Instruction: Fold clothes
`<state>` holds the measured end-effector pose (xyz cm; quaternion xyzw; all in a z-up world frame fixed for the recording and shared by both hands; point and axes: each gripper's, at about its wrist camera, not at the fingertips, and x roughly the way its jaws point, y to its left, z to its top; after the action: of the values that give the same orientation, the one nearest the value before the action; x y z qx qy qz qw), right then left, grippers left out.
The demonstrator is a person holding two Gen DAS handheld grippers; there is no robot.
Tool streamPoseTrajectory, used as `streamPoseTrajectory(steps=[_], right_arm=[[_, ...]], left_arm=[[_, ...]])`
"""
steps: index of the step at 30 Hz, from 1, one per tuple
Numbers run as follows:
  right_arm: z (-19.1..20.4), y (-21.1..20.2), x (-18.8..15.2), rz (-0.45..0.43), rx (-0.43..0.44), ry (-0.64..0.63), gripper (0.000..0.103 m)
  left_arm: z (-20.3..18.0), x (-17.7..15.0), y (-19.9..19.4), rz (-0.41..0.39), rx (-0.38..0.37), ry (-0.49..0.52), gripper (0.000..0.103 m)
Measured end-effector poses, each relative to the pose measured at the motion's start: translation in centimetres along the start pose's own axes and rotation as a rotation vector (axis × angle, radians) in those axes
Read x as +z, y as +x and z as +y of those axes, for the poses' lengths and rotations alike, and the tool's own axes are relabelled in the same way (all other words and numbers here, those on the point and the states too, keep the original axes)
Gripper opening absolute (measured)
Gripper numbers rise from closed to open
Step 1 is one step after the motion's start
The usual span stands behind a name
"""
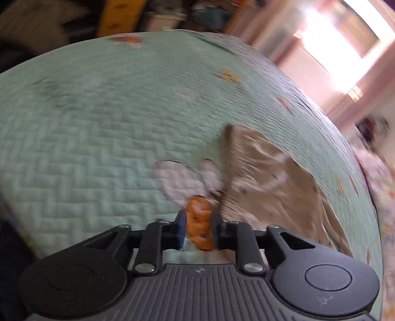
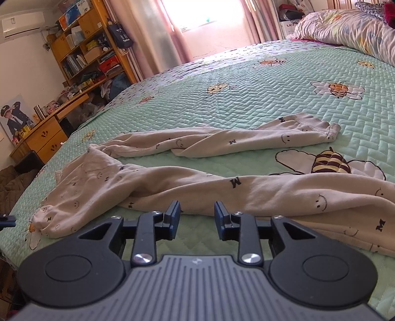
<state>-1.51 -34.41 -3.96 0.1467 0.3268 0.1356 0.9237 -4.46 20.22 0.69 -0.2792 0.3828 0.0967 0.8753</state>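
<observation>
A mint-green quilted bedspread (image 2: pixel 246 103) with bee prints fills both views. Beige smiley-print trousers (image 2: pixel 172 182) sprawl across the right-wrist view's middle. The right gripper (image 2: pixel 197 217), bottom centre, gapes empty; the left gripper (image 1: pixel 197 230) stands narrowly parted, gripping nothing.

A mint-green quilted bedspread (image 2: pixel 246 103) covers the bed, printed with bees; one large striped bee (image 2: pixel 328 161) lies near its front edge. A patterned duvet (image 2: pixel 350 29) is heaped at the far right end of the bed. Beyond the bed, pink curtains (image 2: pixel 158 37) hang at a bright window (image 2: pixel 205 12). Against the left wall stands a wooden bookshelf (image 2: pixel 84 47) crowded with books and boxes, above a wooden desk (image 2: pixel 47 130). An air conditioner (image 2: pixel 22 23) is mounted high on that wall.
</observation>
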Motion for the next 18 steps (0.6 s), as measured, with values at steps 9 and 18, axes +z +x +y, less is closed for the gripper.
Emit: streamPoseTrajectory(steps=[9,18], right_arm=[[1.5,-1.5,0.0,-0.007,-0.03,-0.026,0.037],[3.1,-1.4,-0.5,0.011,-0.026,-0.062,0.037]], left_arm=[[0.3,-2.7,3.2,0.052,-0.098,-0.122,0.054],[-0.7,-2.9,5.6,0.047,-0.128,-0.164,0.021]])
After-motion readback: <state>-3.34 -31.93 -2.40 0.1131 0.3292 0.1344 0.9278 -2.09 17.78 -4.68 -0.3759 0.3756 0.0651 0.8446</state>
